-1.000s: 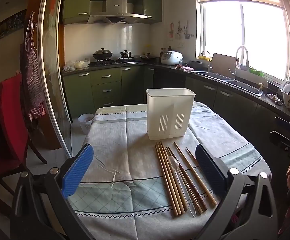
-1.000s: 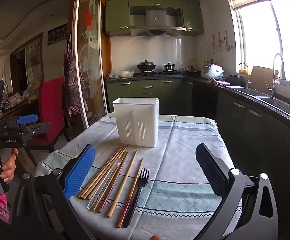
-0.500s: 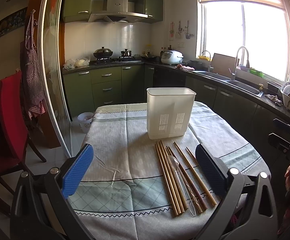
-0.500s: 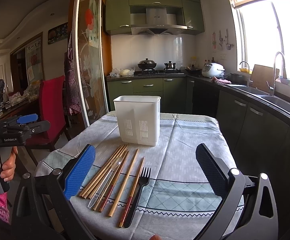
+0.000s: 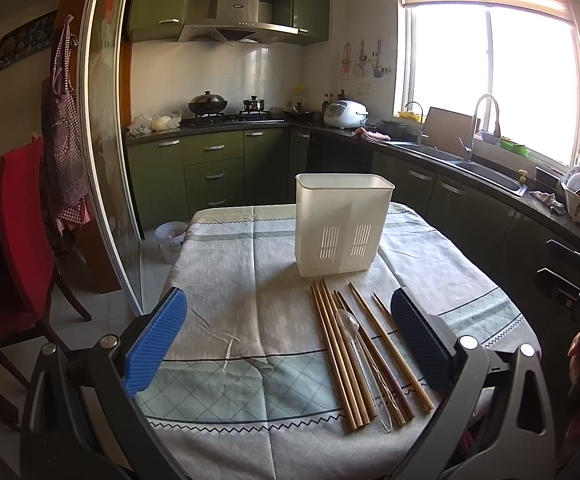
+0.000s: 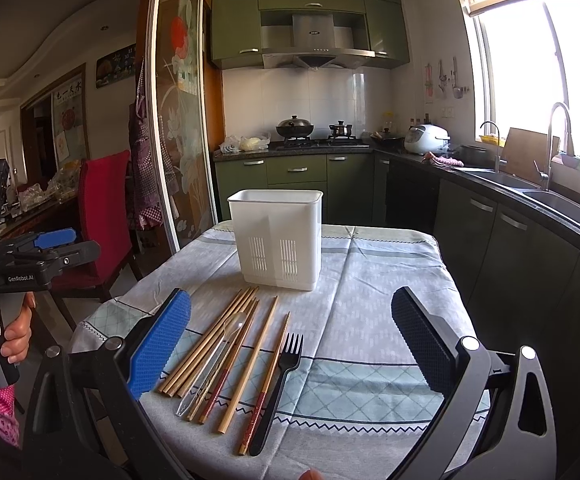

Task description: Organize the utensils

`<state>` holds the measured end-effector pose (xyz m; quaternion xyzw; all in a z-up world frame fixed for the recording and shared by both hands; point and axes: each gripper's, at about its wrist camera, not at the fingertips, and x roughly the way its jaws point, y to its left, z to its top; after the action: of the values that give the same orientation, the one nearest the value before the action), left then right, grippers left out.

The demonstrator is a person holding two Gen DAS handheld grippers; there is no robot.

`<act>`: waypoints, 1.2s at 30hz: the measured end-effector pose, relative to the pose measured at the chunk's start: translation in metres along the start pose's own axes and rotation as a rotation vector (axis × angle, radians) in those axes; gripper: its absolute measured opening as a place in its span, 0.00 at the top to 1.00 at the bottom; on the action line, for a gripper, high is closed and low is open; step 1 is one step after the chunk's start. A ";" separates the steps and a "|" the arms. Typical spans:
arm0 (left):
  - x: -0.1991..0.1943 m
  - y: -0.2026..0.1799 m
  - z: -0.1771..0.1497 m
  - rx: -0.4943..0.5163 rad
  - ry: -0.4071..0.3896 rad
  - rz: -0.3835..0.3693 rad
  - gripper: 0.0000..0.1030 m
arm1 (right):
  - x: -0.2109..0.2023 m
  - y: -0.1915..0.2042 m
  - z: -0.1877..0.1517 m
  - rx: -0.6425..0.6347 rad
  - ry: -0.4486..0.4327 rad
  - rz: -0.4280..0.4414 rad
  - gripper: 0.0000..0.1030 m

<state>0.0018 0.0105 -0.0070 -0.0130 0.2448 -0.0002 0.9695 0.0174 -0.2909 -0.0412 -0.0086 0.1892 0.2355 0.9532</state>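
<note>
White plastic utensil holder (image 5: 344, 226) behind chopsticks (image 6: 225, 340), left gripper (image 5: 290, 344) and right gripper (image 6: 290, 340) both agape, empty.

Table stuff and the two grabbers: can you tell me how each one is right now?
left gripper: open, holding nothing
right gripper: open, holding nothing
white utensil holder: upright on the cloth, nothing showing above its rim
chopsticks: lying flat, side by side
clear spoon: lying among the chopsticks
black fork: lying flat, prongs toward the holder

Matt wooden chopsticks (image 6: 213, 344), clear plastic spoon (image 6: 219, 354), woven cloth tablecloth (image 6: 370, 280)
</note>
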 end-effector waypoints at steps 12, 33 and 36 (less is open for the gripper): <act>0.000 0.001 -0.002 -0.002 0.002 0.002 0.06 | 0.001 0.001 -0.001 0.000 0.001 0.000 0.04; 0.000 0.002 0.001 -0.003 0.003 -0.002 0.06 | 0.002 0.001 -0.001 0.002 0.003 0.000 0.04; 0.000 0.002 0.001 -0.003 0.004 -0.002 0.06 | 0.002 0.001 -0.001 0.001 0.003 -0.001 0.04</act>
<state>0.0020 0.0123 -0.0058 -0.0149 0.2465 -0.0008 0.9690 0.0180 -0.2892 -0.0426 -0.0084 0.1909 0.2350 0.9530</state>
